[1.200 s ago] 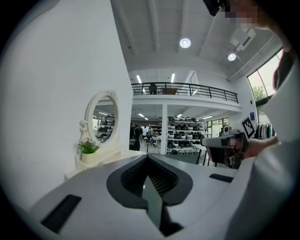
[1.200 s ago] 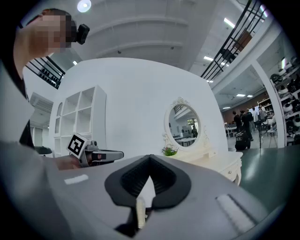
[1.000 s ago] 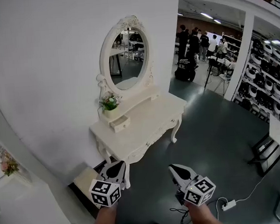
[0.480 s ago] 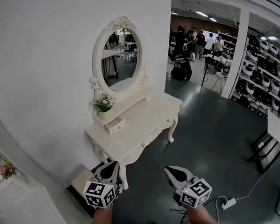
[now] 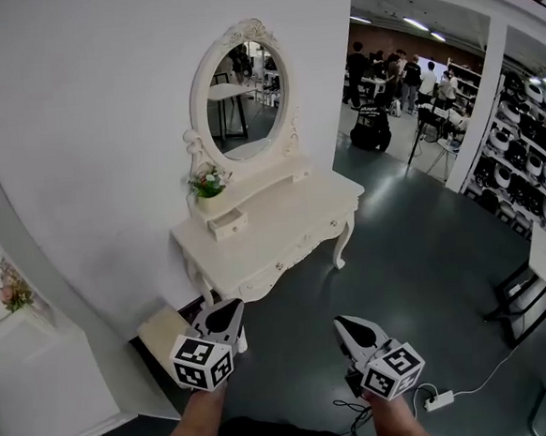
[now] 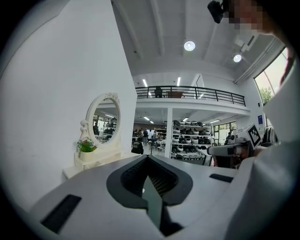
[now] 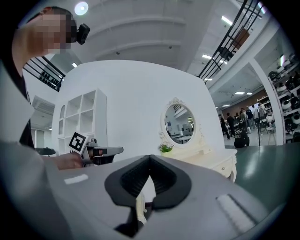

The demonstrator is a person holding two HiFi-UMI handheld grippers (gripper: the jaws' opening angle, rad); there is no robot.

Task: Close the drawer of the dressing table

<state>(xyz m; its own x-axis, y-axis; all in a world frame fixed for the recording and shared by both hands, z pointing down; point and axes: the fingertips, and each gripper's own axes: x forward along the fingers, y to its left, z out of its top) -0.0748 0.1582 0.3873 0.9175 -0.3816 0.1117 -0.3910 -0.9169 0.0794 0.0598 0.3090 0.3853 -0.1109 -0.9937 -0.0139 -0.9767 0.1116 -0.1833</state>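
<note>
Left gripper (image 5: 228,311): jaws pressed together, nothing between them. Right gripper (image 5: 348,328): same, jaws together and empty. Each is held in a hand at the bottom of the head view, side by side, both pointing toward the dressing table (image 5: 288,232) and well apart from it.

Drawer (image 5: 227,225): small, in the raised shelf at the table's left end, just under the potted plant (image 5: 208,186). It stands pulled out from the shelf front.

Table is cream, with carved legs, and stands against the white wall (image 5: 88,133); the oval mirror (image 5: 246,97) is upright behind the shelf. A beige stool (image 5: 163,332) sits low at the table's left. A white cabinet (image 5: 42,390) is at far left.

Floor (image 5: 417,248) is dark grey, with a power strip (image 5: 441,400) near the right gripper. Racks of dark gear (image 5: 532,164) fill the right side, and people (image 5: 384,77) stand far back.
</note>
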